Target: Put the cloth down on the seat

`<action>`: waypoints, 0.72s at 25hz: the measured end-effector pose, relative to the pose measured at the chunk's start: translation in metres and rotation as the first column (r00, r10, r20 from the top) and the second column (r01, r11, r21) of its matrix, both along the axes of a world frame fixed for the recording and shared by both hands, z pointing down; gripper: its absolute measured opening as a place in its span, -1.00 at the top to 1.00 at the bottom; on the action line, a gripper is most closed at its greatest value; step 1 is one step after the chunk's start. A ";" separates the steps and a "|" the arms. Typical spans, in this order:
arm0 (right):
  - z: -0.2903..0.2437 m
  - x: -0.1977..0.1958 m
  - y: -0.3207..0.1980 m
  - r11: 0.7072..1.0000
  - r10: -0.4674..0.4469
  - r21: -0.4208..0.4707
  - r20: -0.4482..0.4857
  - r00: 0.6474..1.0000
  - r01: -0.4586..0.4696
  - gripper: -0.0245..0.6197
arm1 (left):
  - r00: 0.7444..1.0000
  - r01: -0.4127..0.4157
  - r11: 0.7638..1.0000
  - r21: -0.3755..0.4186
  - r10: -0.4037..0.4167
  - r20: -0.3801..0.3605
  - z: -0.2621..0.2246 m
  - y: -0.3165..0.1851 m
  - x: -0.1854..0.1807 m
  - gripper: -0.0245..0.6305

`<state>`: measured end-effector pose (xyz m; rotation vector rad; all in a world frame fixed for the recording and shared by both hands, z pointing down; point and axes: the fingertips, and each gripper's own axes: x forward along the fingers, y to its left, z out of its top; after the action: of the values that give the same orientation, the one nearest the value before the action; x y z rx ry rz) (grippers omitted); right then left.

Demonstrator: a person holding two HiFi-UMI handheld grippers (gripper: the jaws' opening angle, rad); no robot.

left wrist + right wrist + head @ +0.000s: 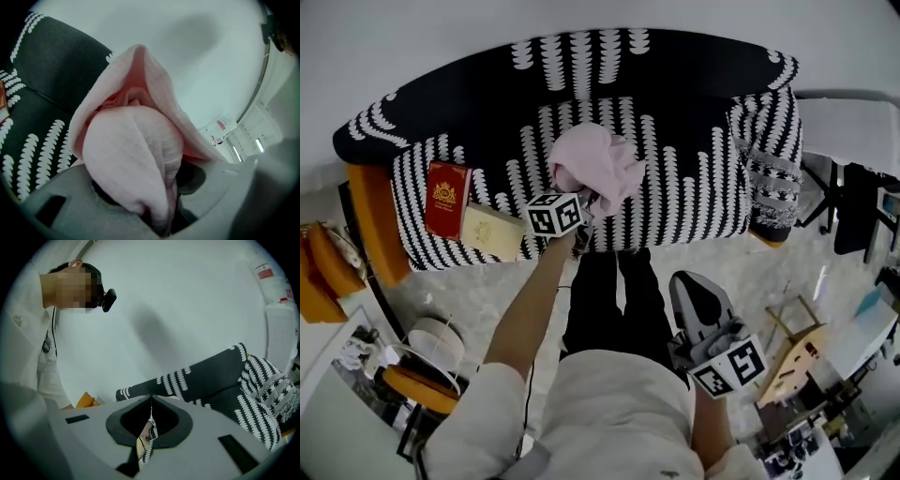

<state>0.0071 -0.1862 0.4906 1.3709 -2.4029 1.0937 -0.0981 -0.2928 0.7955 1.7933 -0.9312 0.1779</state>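
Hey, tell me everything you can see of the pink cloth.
The cloth is pale pink, soft and finely ribbed, like a thin knit. It is bunched into loose folds, not spread out. The left gripper pinches one end between its jaws, and the rest bulges up and forward from them. It is over the middle of the black-and-white patterned seat; whether it rests on the cushion I cannot tell.

A lived-in room: patterned sofa (675,187), cluttered floor (473,295).
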 end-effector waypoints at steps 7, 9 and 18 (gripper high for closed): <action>0.013 0.010 0.004 0.999 0.038 -0.035 -0.008 0.999 -0.038 0.89 | 0.997 -0.012 0.995 -0.102 0.019 0.071 0.050 0.004 0.004 0.30; 0.018 0.008 0.002 0.998 0.034 -0.048 -0.008 0.999 -0.034 0.90 | 0.996 -0.012 0.992 -0.126 0.023 0.083 0.062 0.003 0.005 0.28; 0.029 0.001 -0.007 0.997 0.022 -0.075 -0.003 1.000 -0.022 0.90 | 0.992 -0.012 0.973 -0.231 0.041 0.122 0.110 0.003 0.007 0.20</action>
<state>0.0082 -0.1929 0.5193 1.3768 -2.3256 1.1742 -0.0915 -0.2895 0.9059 1.5948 -0.9355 0.4046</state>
